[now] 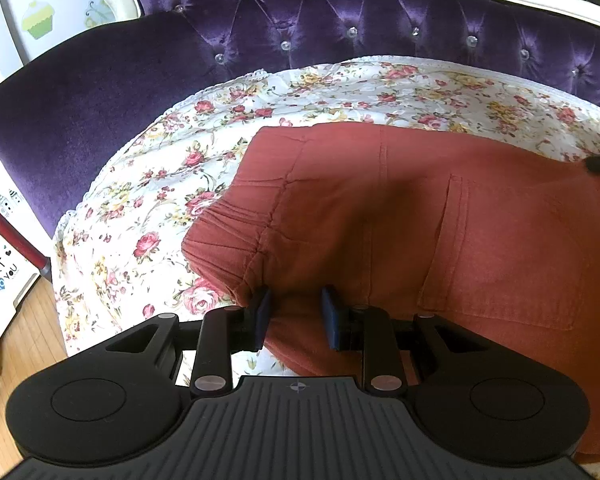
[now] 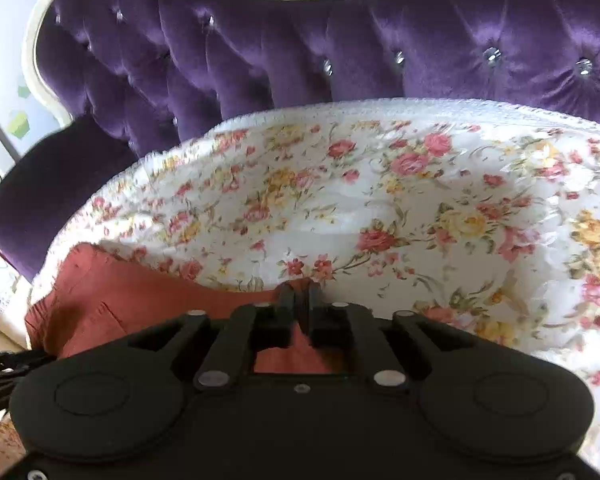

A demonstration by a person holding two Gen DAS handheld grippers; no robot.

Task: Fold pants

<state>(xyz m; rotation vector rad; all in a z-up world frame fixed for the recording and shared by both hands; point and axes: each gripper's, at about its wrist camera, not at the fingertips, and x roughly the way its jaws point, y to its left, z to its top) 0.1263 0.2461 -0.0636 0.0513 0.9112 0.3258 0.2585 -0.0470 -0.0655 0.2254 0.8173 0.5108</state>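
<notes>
Right gripper (image 2: 299, 292) clenched on a pinch of the pants (image 1: 400, 220); left gripper (image 1: 295, 312) stood parted astride the waistband edge. Pants lay on the floral cover (image 1: 140, 208) over the purple sofa (image 1: 340, 12). Thin pinch might slip, skewing the fold.

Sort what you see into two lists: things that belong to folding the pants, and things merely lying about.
Belongs to the job:
rust-red cotton pants
left gripper, open at the waistband
right gripper, shut on the pants
floral quilted cover underneath

Just about:
purple tufted velvet sofa
cupcake wall stickers
</notes>
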